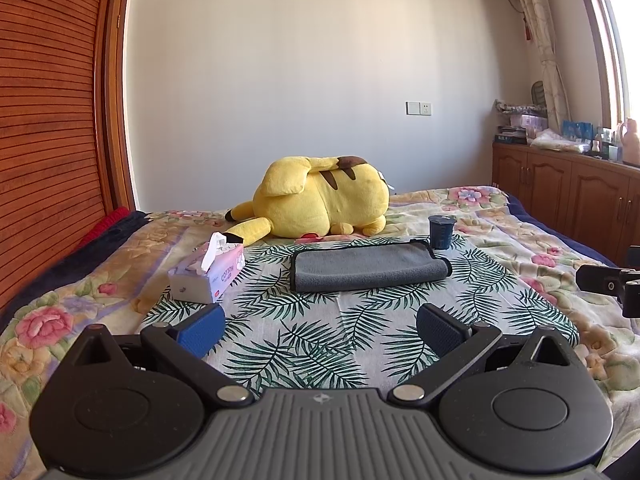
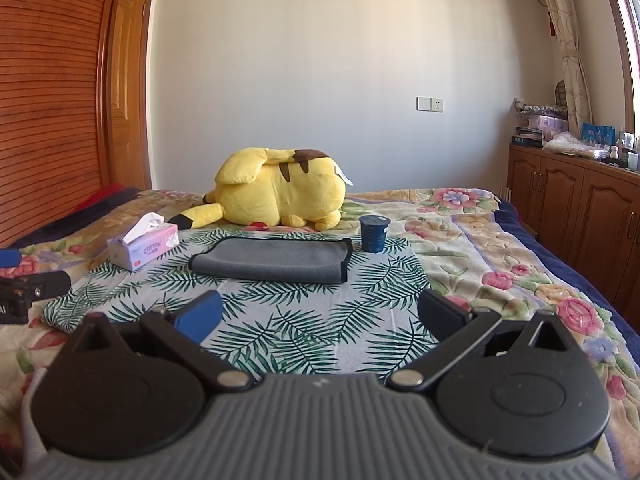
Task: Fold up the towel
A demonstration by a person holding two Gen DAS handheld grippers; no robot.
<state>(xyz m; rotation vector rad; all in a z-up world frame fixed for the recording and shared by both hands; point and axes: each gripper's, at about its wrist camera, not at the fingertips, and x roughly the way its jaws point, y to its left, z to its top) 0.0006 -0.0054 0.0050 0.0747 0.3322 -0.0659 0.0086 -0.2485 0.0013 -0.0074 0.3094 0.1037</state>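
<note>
A grey towel with a black hem lies folded over on the leaf-print cloth on the bed; it also shows in the right wrist view. My left gripper is open and empty, held above the cloth well short of the towel. My right gripper is open and empty, also short of the towel. Part of the right gripper shows at the right edge of the left wrist view. Part of the left gripper shows at the left edge of the right wrist view.
A pink tissue box sits left of the towel. A dark blue cup stands at the towel's far right corner. A yellow plush toy lies behind. Wooden cabinets stand right of the bed, a wooden wardrobe on the left.
</note>
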